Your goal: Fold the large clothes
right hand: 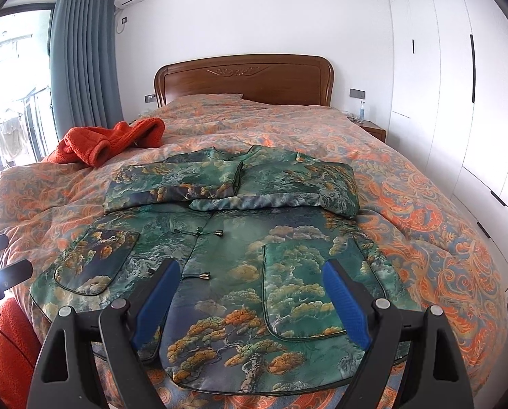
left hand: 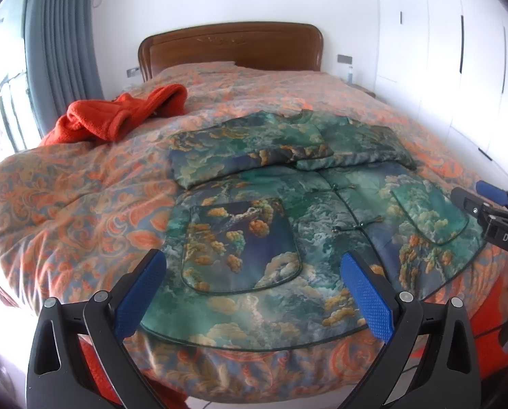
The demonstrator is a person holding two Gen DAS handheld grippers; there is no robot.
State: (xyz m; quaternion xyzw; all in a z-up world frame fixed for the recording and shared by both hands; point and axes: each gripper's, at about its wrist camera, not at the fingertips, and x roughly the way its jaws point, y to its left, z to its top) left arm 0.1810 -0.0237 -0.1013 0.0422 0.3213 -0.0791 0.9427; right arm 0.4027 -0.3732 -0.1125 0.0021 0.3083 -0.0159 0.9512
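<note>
Both claws stand wide apart and empty: the left gripper (left hand: 254, 293) hovers over the near-left part of the jacket (left hand: 288, 225), its blue pads clear of the cloth with the left patch pocket (left hand: 237, 245) showing between them, and the right gripper (right hand: 252, 301) hangs the same way over the near-right part, with the right patch pocket (right hand: 301, 289) just inside its right-hand pad. Neither one presses on anything. The jacket, a green and gold brocade piece, lies flat and front-up on the patterned quilt (left hand: 66, 204) of the bed, its hem at the near edge and its collar at the far end, so its long axis runs straight away from both grippers. Its two sleeves are already folded across the chest at the far end. An orange fleece garment (left hand: 117, 116) sits in a heap far left, well apart from it. The hem runs left to right just below both pairs of pads, each gripper nearest its own hem corner; judging from that, the next move is probably to take the hem and carry it far, toward the collar.
</note>
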